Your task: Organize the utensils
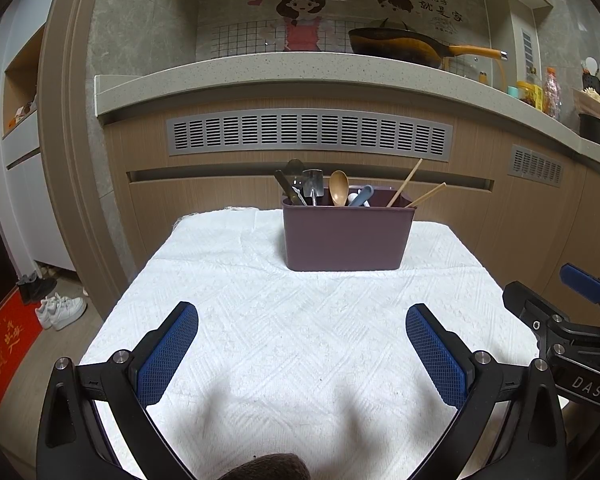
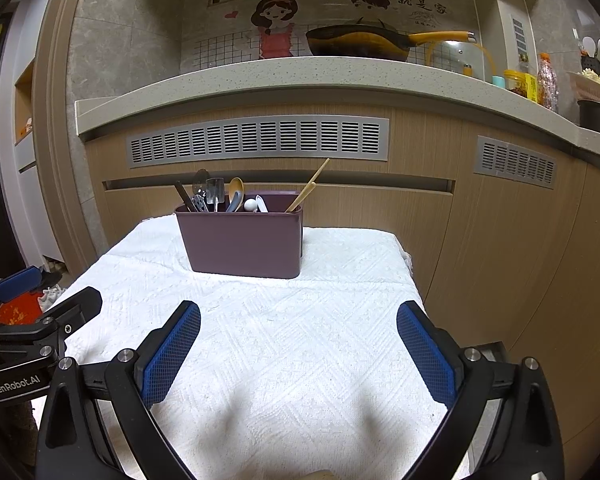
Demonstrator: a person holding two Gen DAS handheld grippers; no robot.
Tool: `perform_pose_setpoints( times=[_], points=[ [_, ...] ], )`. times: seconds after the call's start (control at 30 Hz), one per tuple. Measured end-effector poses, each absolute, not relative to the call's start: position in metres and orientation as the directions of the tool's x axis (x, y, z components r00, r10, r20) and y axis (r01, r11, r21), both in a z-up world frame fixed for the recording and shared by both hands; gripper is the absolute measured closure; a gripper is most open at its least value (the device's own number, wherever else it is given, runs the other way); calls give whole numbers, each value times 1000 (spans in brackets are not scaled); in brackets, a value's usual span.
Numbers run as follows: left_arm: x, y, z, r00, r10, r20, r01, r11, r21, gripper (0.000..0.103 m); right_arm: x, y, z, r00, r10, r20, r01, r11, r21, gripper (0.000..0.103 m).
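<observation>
**Two empty tools before one filled utensil holder**

Nearest the cameras, the left tool (image 1: 302, 330) hangs with its two blue-padded fingers (image 1: 167, 354) spread wide, nothing between them. The right tool (image 2: 299, 328) is spread just as wide and holds nothing either; it also shows at the right edge of the left wrist view, and the left tool shows at the left edge of the right wrist view. Both hover over the near part of a table covered by one white textured cloth (image 1: 300, 340), bare where the tools hang.

Farther back on the cloth, near the far edge, stands one dark purple utensil holder (image 1: 346, 238), upright. All the utensils in view stand inside it. At its left end is a cluster of metal pieces (image 1: 304, 186), about four, though they overlap and the count is unsure. Toward the middle rise one wooden spoon (image 1: 338, 188), one blue-grey spoon handle (image 1: 363, 196) and one white rounded piece (image 2: 250, 204). At the right end two wooden chopsticks (image 1: 406, 186) lean outward to the right.

Behind the table runs a kitchen counter (image 1: 300, 70) over wood-grain cabinets with two grey vent grilles (image 1: 308, 132). On it sits one dark pan with an orange handle (image 1: 404, 46), with several jars and bottles (image 1: 540, 94) farther right.
</observation>
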State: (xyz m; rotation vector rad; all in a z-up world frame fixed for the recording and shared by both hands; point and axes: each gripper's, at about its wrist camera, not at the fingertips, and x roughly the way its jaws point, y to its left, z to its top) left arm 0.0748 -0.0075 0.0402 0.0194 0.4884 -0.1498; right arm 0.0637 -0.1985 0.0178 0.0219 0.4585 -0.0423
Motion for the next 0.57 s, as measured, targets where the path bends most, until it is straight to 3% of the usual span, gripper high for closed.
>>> perform_pose_setpoints(
  times=[0.57],
  points=[
    [76,-5,37,867,-146,-477,157,987,-18,0,63,-198,17,896,-42,-442,53,999,12,5]
  ],
)
